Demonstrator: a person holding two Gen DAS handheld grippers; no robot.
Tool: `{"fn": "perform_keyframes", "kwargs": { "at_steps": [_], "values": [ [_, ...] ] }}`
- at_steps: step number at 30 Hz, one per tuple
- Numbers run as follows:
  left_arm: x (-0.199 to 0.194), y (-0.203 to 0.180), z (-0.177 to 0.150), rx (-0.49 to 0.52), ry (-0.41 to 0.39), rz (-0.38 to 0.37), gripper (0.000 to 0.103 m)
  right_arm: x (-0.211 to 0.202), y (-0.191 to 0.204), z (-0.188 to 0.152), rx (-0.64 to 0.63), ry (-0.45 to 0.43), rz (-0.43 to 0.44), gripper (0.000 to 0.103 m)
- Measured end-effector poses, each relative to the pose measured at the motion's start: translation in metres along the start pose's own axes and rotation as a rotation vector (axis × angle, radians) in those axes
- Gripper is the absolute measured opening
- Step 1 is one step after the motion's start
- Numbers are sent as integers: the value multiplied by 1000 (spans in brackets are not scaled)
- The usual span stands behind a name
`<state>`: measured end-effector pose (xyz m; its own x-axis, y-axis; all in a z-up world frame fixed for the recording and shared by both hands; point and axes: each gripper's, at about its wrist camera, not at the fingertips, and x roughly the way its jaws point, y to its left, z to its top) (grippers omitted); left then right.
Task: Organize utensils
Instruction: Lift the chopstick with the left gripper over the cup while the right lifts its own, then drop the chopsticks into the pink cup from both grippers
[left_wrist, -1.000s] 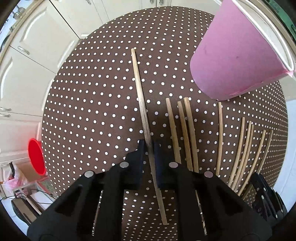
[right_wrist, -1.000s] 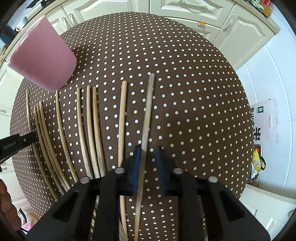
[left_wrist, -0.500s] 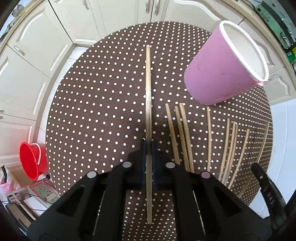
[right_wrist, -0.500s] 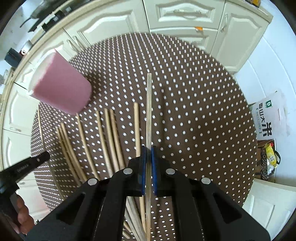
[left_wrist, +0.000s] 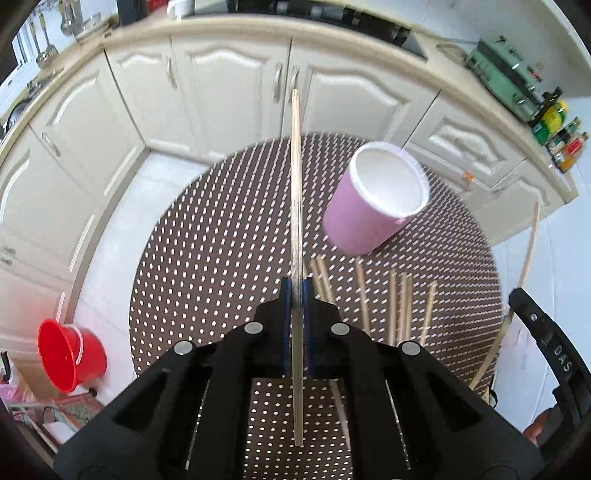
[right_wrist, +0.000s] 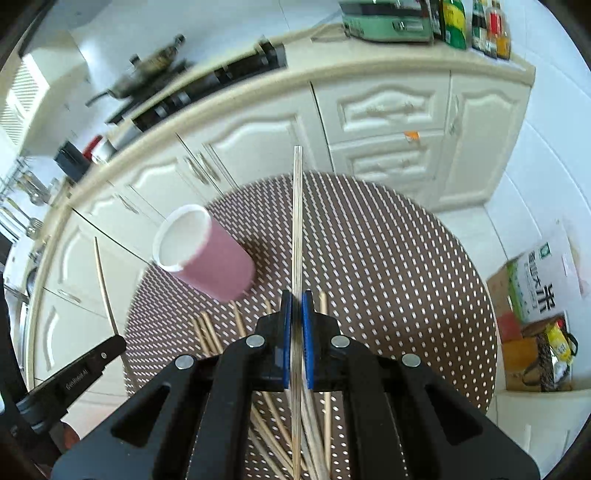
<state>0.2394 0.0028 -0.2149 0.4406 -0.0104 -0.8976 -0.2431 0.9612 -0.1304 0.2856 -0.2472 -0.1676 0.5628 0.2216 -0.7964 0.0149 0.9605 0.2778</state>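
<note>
we have the left claw clamped on one chopstick, which runs straight out toward twelve o'clock, well above the worktop. the right claw is likewise closed on a chopstick of its own, pointing the same way in its view. neither stick touches the polka-dot cloth.

the pink cup stands on the worktop at about one o'clock from the left claw and at about ten o'clock from the right one. its white inside looks bare to us, though motion blur and the angle leave that uncertain.

the remaining chopsticks lie in a loose row below the cup, at about three o'clock from the left claw, several side by side.

we judge the job barely begun: two sticks are lifted, none appears delivered, and the whole row is left. next we need each tip lined up over the cup's rim before letting go.
</note>
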Motion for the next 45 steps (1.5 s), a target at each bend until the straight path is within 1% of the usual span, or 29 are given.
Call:
{"fn": "perform_keyframes", "kwargs": {
  "at_steps": [4, 7, 13, 17, 22, 24, 28, 31, 32, 35, 38, 42, 45],
  "values": [
    [-34, 3, 9, -4, -74, -5, 6, -25, 17, 4, -16, -81, 47, 5],
    [-58, -2, 14, 13, -129, 20, 7, -44, 26, 11, -35, -145, 78, 5],
    [-104, -12, 23, 19, -239, 3, 7, -79, 35, 26, -58, -256, 119, 5],
    [-130, -17, 29, 12, -303, -26, 7, -107, 41, 42, -67, -341, 153, 5],
    [-165, -24, 40, 11, -398, -36, 7, -140, 51, 61, -88, -428, 191, 5],
    [-180, -29, 45, 12, -446, -15, 7, -153, 56, 70, -104, -462, 201, 5],
    [-209, -37, 55, 30, -536, -23, 7, -175, 62, 85, -112, -541, 240, 5],
    [-233, -47, 59, 55, -629, -21, 7, -187, 71, 95, -138, -601, 265, 4],
    [-238, -49, 60, 61, -647, -20, 7, -189, 75, 98, -145, -619, 270, 5],
    [-242, -59, 70, 84, -681, -49, 7, -186, 82, 109, -163, -639, 294, 4],
    [-235, -65, 80, 98, -718, -48, 7, -172, 88, 116, -178, -654, 299, 4],
    [-213, -61, 95, 88, -747, -85, 6, -143, 89, 122, -179, -657, 328, 4],
    [-182, -57, 103, 76, -734, -104, 6, -109, 85, 122, -174, -649, 322, 4]
  ]
}}
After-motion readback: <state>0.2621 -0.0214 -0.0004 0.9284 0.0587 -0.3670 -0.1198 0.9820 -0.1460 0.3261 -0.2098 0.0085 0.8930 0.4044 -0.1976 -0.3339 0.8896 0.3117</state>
